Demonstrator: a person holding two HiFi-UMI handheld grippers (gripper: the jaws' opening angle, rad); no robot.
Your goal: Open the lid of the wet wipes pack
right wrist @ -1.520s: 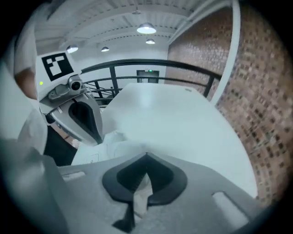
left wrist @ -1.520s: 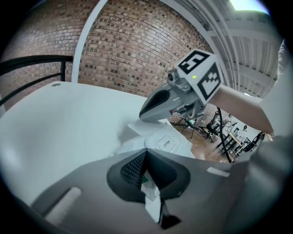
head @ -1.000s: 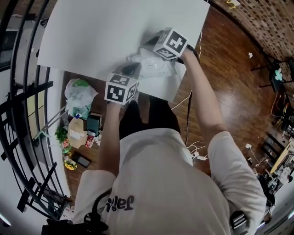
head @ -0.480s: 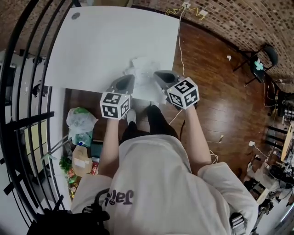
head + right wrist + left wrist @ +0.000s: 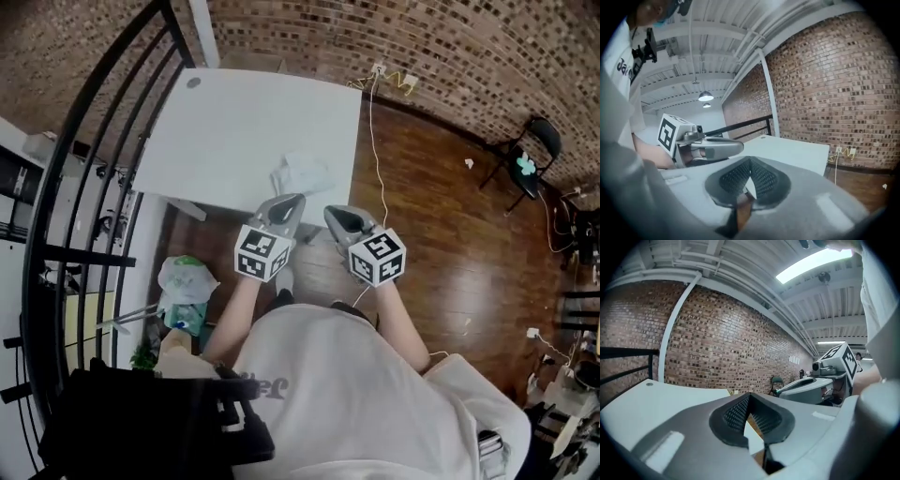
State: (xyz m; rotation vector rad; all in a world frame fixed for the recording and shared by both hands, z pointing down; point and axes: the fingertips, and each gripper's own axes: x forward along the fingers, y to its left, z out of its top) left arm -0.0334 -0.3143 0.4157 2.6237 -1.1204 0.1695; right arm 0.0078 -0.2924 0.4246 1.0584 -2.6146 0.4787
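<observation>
The white wet wipes pack (image 5: 302, 173) lies near the front right corner of the white table (image 5: 234, 122), and no gripper touches it. Both grippers are held up side by side, off the table's front edge, pointing toward the pack. My left gripper (image 5: 288, 202) is shut with nothing between its pads (image 5: 736, 411). My right gripper (image 5: 336, 214) is shut and empty too, its pads (image 5: 761, 180) meeting at the tips. The right gripper (image 5: 806, 387) shows in the left gripper view, and the left gripper (image 5: 712, 147) in the right gripper view. The pack's lid cannot be made out.
A black railing (image 5: 84, 187) runs along the left. Bags and small items (image 5: 186, 281) lie on the wooden floor below the table's front left. A cable (image 5: 375, 131) trails by the table's right side. A brick wall (image 5: 450, 47) stands behind, with a chair (image 5: 530, 150) at right.
Both grippers have drawn back off the pack and the table edge and risen. The pack stays on the table. The head view has tilted up toward the brick wall.
</observation>
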